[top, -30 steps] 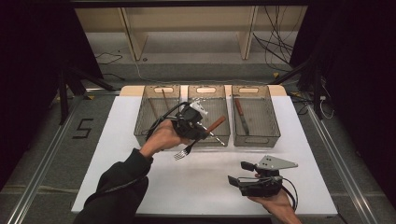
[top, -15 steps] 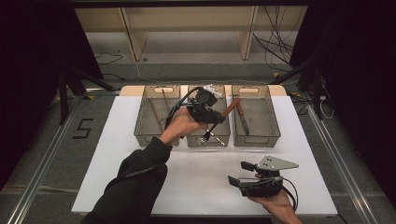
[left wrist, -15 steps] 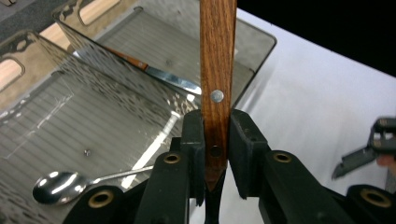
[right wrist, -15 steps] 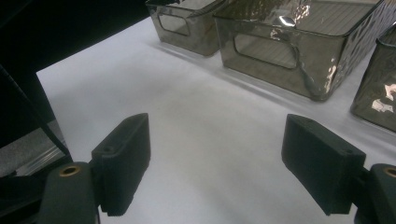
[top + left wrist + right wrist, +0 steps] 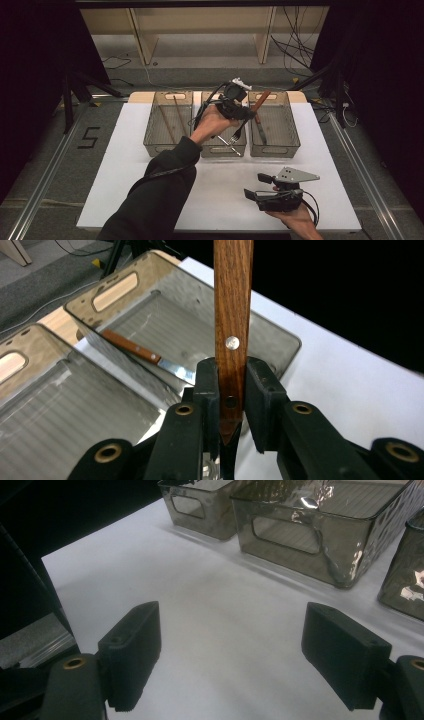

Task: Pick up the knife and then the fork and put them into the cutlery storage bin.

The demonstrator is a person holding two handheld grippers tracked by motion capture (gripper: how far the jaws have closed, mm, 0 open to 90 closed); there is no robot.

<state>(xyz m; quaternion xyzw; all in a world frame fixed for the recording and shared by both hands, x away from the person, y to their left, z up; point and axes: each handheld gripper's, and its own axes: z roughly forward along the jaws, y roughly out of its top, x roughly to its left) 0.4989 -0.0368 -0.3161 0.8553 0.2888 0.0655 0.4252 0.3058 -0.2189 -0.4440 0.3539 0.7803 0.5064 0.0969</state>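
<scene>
A fork (image 5: 260, 101) with a brown wooden handle hangs tilted over the middle clear bin (image 5: 222, 151), tines (image 5: 235, 135) down. My left gripper (image 5: 241, 112) is shut on its handle. In the left gripper view the pads of that gripper (image 5: 231, 385) clamp the riveted wooden handle (image 5: 232, 315), which runs up out of the picture. A wood-handled knife (image 5: 260, 128) lies in the right bin (image 5: 275, 149), also seen from the left gripper as the knife (image 5: 145, 352). My right gripper (image 5: 256, 186) rests on the white table near the front right, open, with nothing between its jaws (image 5: 235, 650).
Three clear bins stand in a row at the table's far side. The left bin (image 5: 150, 146) holds two long sticks (image 5: 170, 120). A metal utensil (image 5: 227, 145) lies in the middle bin. The white tabletop (image 5: 225, 190) stretches between the bins and the front edge.
My left gripper has carried the fork away from the table in front of the bins, up and to the right, to over the middle bin. The right gripper has stayed put.
</scene>
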